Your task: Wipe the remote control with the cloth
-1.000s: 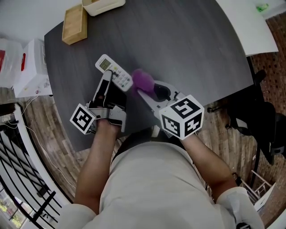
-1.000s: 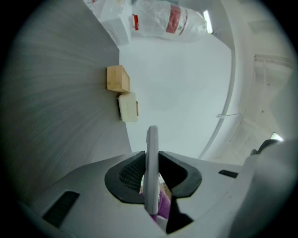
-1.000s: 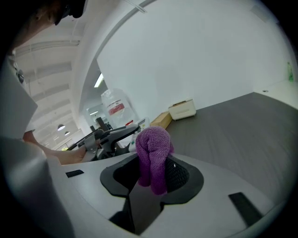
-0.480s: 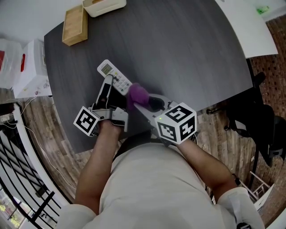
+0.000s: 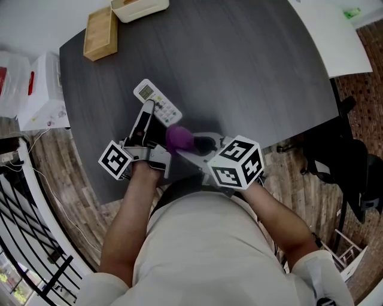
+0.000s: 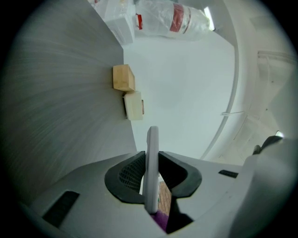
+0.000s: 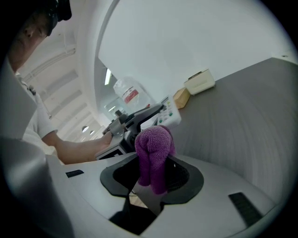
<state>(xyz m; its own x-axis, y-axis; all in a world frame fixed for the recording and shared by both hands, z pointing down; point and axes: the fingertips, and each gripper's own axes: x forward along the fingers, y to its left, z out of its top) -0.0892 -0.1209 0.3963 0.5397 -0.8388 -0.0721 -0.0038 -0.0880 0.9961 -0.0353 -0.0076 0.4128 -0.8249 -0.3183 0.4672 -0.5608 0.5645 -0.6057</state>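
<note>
My left gripper (image 5: 149,115) is shut on the white remote control (image 5: 157,102), holding it by its near end above the dark table (image 5: 239,60). In the left gripper view the remote (image 6: 152,162) stands edge-on between the two black pads. My right gripper (image 5: 190,142) is shut on a folded purple cloth (image 5: 179,138), which sits against the remote's near end. In the right gripper view the cloth (image 7: 154,155) sticks up between the jaws, with the remote's buttons (image 7: 168,115) just behind it.
A wooden block (image 5: 100,32) and a cream box (image 5: 139,7) lie at the table's far left edge. White boxes and a plastic bag (image 5: 33,89) stand left of the table. A white table (image 5: 335,30) adjoins at the right.
My right gripper has drawn the purple cloth down along the remote toward me, from its middle to its near end. The left gripper kept hold and shifted only slightly.
</note>
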